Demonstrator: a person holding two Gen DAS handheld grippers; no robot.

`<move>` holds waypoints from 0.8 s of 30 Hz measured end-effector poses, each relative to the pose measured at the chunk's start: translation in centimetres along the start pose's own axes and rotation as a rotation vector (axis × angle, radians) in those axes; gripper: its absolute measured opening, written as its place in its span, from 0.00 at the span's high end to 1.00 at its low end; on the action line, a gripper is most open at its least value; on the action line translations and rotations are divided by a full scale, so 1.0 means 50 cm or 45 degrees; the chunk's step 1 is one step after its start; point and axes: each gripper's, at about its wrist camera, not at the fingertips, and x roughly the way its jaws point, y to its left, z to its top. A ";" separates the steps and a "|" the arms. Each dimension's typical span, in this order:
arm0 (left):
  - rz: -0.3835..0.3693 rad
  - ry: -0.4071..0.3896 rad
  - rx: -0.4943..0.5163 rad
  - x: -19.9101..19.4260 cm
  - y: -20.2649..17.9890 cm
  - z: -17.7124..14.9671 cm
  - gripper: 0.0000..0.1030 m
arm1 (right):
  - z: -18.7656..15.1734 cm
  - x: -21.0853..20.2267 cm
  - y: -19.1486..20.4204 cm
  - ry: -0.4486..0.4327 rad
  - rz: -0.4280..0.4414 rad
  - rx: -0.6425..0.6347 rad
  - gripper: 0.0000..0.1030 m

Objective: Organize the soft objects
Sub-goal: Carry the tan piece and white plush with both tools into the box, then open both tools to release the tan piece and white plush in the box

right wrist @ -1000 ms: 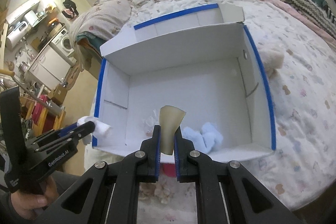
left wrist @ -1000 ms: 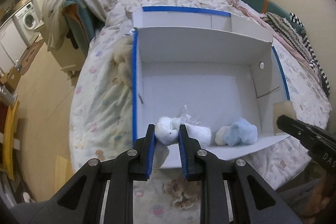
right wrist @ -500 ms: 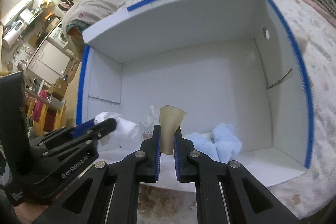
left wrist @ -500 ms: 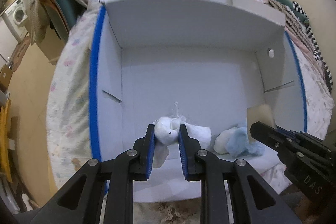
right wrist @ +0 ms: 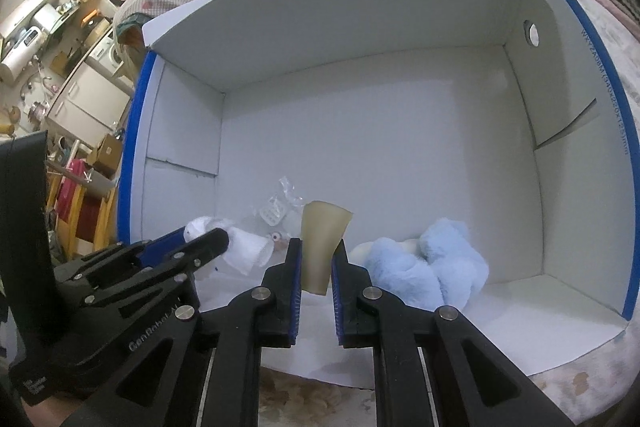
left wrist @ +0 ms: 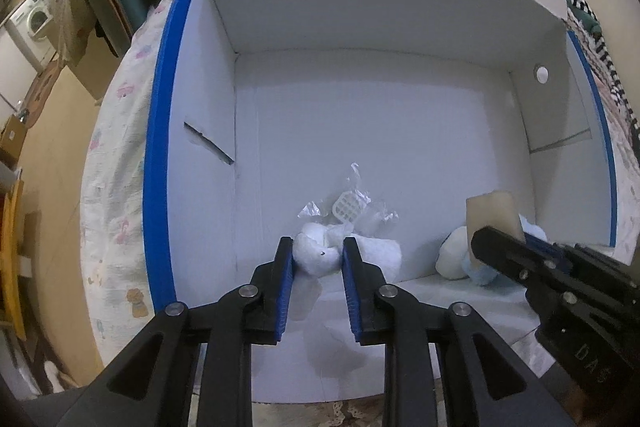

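I have the left tongs (left wrist: 316, 253) clamped on a white plush toy (left wrist: 314, 259), low inside the white box (left wrist: 360, 7) with blue-taped edges that sits on the bed (left wrist: 116, 163); their jaws have just eased a little wider, the toy between them. Just behind it lies a clear plastic bag (left wrist: 348, 205). To the right, my right tongs (right wrist: 316, 259) pinch a beige flat piece (right wrist: 322, 247) upright, with a light blue plush toy (right wrist: 432, 267) on the box floor beside them
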 end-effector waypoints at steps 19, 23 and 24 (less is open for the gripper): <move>-0.002 -0.029 0.038 -0.017 -0.021 -0.003 0.39 | 0.014 -0.036 -0.014 -0.106 0.003 0.059 0.30; -0.001 -0.016 0.032 -0.016 -0.021 -0.003 0.39 | 0.014 -0.036 -0.016 -0.102 0.007 0.061 0.30; 0.002 -0.016 0.032 -0.016 -0.022 -0.003 0.39 | 0.014 -0.036 -0.016 -0.101 0.007 0.059 0.30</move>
